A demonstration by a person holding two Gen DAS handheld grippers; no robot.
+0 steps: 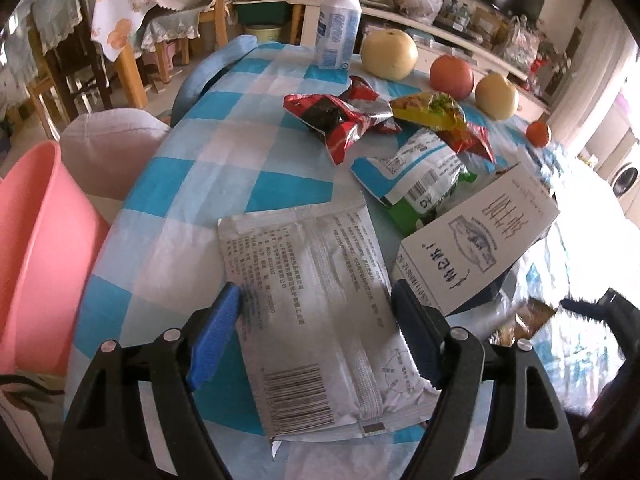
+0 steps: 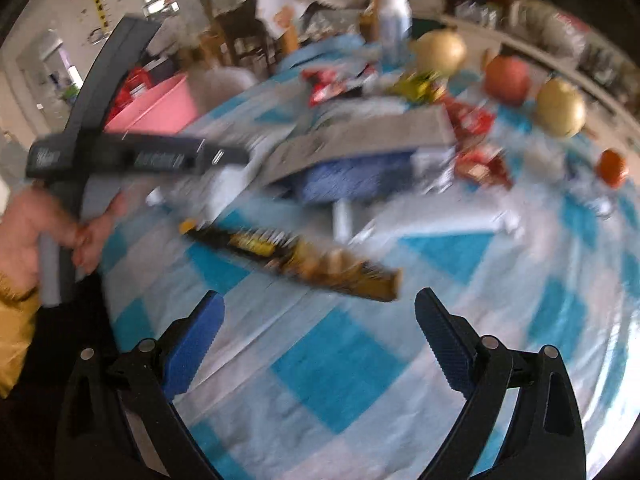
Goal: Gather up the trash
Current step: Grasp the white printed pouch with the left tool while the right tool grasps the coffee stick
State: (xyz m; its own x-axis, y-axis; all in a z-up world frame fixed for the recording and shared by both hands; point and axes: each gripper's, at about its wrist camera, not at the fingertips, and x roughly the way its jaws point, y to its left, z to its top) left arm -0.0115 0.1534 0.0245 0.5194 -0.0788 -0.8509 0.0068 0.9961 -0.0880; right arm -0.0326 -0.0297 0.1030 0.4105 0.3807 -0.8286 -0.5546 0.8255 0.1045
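A flat silver wrapper (image 1: 320, 312) with a barcode lies on the blue-checked table, between the open fingers of my left gripper (image 1: 316, 344), which straddle it without closing. Beyond it lie a red and black snack wrapper (image 1: 340, 120), a yellow wrapper (image 1: 432, 110), a blue and white bag (image 1: 412, 176) and a white carton (image 1: 480, 248). My right gripper (image 2: 316, 340) is open and empty above the table; a brown and yellow wrapper (image 2: 296, 260) lies just ahead of it. The right wrist view is motion-blurred. A pink bin (image 1: 36, 256) stands left of the table, and it shows in the right wrist view (image 2: 156, 108) too.
A white bottle (image 1: 338, 24), two pears (image 1: 388, 54), an apple (image 1: 452, 78) and a small orange fruit (image 1: 538, 134) stand along the far edge. Chairs and a shelf stand behind. The hand holding the left gripper (image 2: 52, 232) shows at the left of the right wrist view.
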